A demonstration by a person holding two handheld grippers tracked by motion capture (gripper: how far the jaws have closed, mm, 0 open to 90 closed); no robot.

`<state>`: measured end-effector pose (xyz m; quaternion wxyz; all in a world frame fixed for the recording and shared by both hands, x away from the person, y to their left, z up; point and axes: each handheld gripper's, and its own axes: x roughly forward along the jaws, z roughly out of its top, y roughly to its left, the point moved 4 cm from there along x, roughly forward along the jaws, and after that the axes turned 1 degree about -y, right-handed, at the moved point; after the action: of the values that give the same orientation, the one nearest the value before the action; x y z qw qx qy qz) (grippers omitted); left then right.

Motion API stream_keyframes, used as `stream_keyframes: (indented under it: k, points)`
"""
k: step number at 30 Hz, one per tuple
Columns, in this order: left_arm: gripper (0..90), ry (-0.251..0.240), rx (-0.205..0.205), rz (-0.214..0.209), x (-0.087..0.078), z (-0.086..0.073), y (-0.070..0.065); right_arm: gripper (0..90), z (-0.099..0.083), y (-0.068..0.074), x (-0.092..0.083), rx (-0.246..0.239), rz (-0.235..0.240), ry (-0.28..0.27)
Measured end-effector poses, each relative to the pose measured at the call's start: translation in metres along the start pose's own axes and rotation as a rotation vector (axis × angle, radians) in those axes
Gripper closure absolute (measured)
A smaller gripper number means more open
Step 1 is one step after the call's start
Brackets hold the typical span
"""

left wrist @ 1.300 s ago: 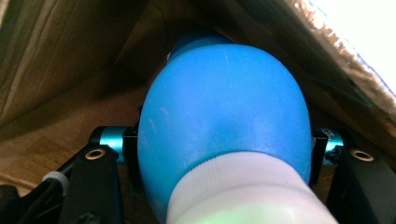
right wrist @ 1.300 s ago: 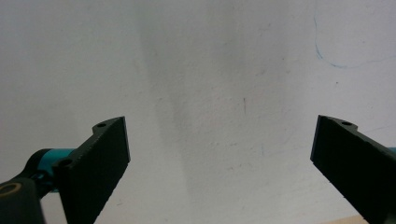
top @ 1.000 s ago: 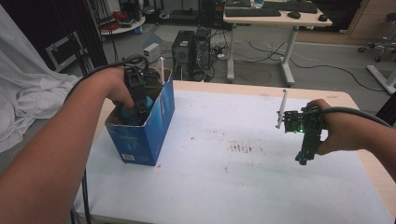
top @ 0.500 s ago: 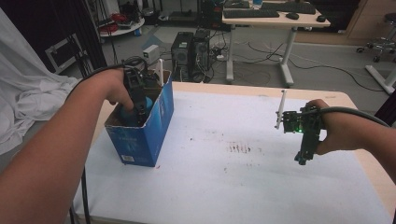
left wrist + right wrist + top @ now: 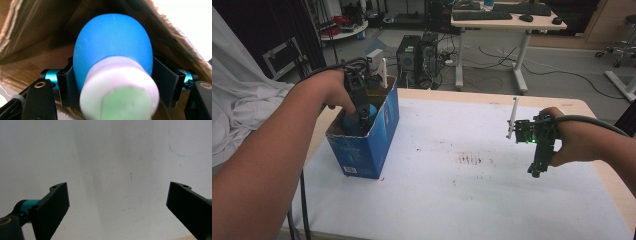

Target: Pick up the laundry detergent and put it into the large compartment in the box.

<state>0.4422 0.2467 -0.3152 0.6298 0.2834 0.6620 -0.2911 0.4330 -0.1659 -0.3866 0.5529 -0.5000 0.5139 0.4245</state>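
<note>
Blue bottle (image 5: pixel 112 47) with a white cap (image 5: pixel 120 85) sits between the left gripper's (image 5: pixel 113 85) jaws, down inside the cardboard box (image 5: pixel 379 135).

Brown cardboard walls rise around the bottle in the left gripper view; both black jaws stand close at its sides, having just been opening, and whether the pads press on it I cannot tell. From above, the box, blue outside, stands at the left edge of the white table (image 5: pixel 472 200), with the left hand (image 5: pixel 329 90) reaching into it. Well apart to the right, the right gripper (image 5: pixel 536 172) hovers over bare tabletop, jaws spread wide and holding nothing.
</note>
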Motion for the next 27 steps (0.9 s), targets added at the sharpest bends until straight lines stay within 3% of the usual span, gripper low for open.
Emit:
stream_keyframes:
  k: [12, 27]
  points:
    - [26.8, -0.055, -0.003, 0.016, -0.037, 0.003, -0.006, 3.6, 0.001, 0.000, -0.001, -0.002, 0.001, -0.006]
    - [20.0, -0.080, 0.000, 0.025, -0.069, 0.002, -0.016, 3.6, -0.001, 0.000, -0.004, -0.005, -0.003, -0.010]
